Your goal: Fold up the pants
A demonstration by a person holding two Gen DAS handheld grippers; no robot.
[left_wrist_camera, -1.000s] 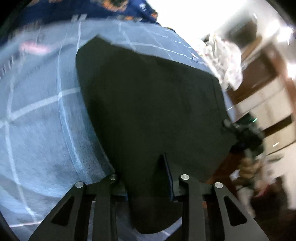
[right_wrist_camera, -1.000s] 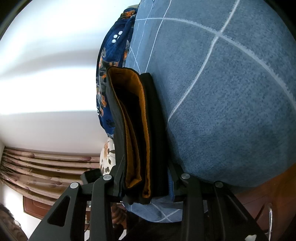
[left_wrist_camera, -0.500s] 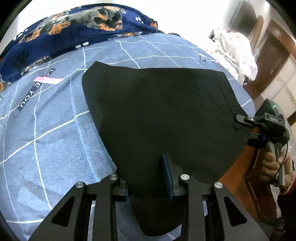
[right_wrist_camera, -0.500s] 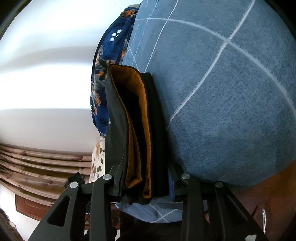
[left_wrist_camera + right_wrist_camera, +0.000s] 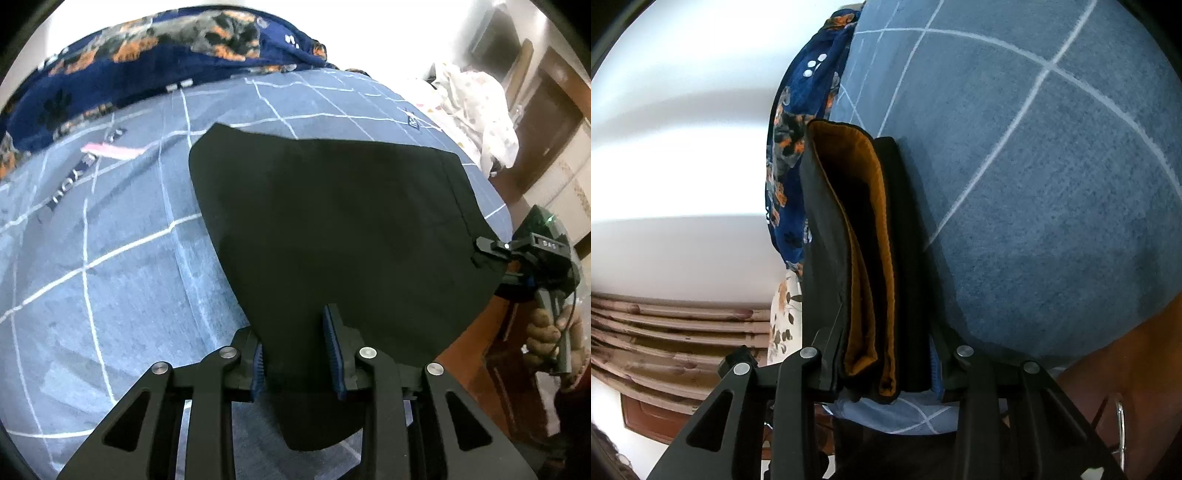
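The black pants (image 5: 332, 229) lie folded flat on the blue checked bed sheet (image 5: 110, 266). My left gripper (image 5: 297, 354) is shut on their near edge. In the left wrist view my right gripper (image 5: 491, 251) grips the right corner of the pants. In the right wrist view my right gripper (image 5: 882, 354) is shut on the stacked edge of the pants (image 5: 905, 240), whose orange lining (image 5: 857, 177) shows between the black layers.
A navy blanket with orange dog prints (image 5: 166, 55) is bunched along the far side of the bed. A white patterned cloth (image 5: 476, 107) lies at the far right. Brown wooden furniture (image 5: 476, 354) borders the bed's right edge. A pink tag (image 5: 110, 150) lies on the sheet.
The left wrist view has swung and steadied, the pants now lying flatter on the sheet. Both grippers keep their hold on the pants.
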